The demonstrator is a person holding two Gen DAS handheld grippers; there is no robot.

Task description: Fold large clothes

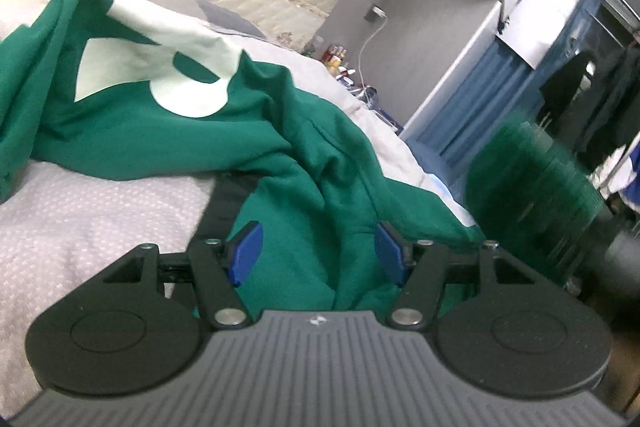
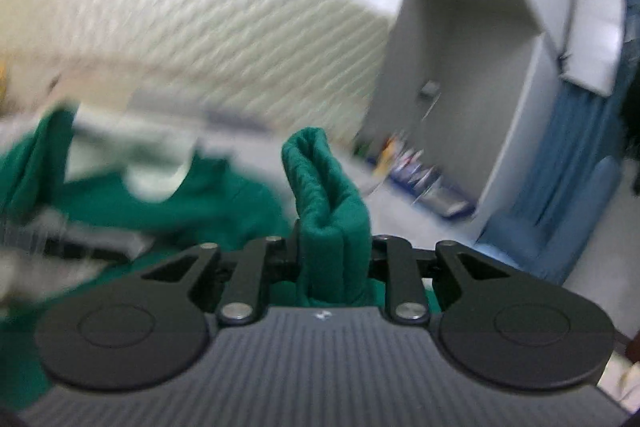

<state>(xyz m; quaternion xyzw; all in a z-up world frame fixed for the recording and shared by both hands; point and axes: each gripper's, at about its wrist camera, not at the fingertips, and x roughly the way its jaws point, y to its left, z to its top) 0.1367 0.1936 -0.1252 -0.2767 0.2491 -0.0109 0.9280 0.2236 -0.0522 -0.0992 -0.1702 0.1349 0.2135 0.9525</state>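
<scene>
**A:** Where does the green sweatshirt [image 1: 168, 139] lie?

**B:** It is bunched on the white quilted bedspread [image 1: 80, 219], with its pale printed lettering [image 1: 176, 75] facing up and creased. One part trails off toward the bed's right edge.

**A:** And the two tools?

**B:** The right gripper [image 2: 332, 251] is clenched on a thick folded wad of green fabric [image 2: 320, 179], which stands up between the jaws and clear of the bed. The left gripper [image 1: 316, 251] is parted, and its blue pads [image 1: 248, 251] show on either side of green cloth with a gap. Cloth lies between them, but it is not pinched, as far as the left wrist view shows.

**A:** So what makes the step go well?

**B:** Judging by the heap, the step is still spreading the garment flat before any fold. The right gripper holds several layers at once, so a pull from there likely drags a clump instead of an edge. It would do better to regrip a single hem or shoulder seam.

**A:** And the left?

**B:** It should close on the matching corner, then both should draw apart evenly to tension the cloth and lay it print-down or print-up, smooth.

**A:** Any risk?

**B:** The right wrist view is heavily blurred, which suggests speed. Fast swings can fling the loose part off the bed's edge.
</scene>
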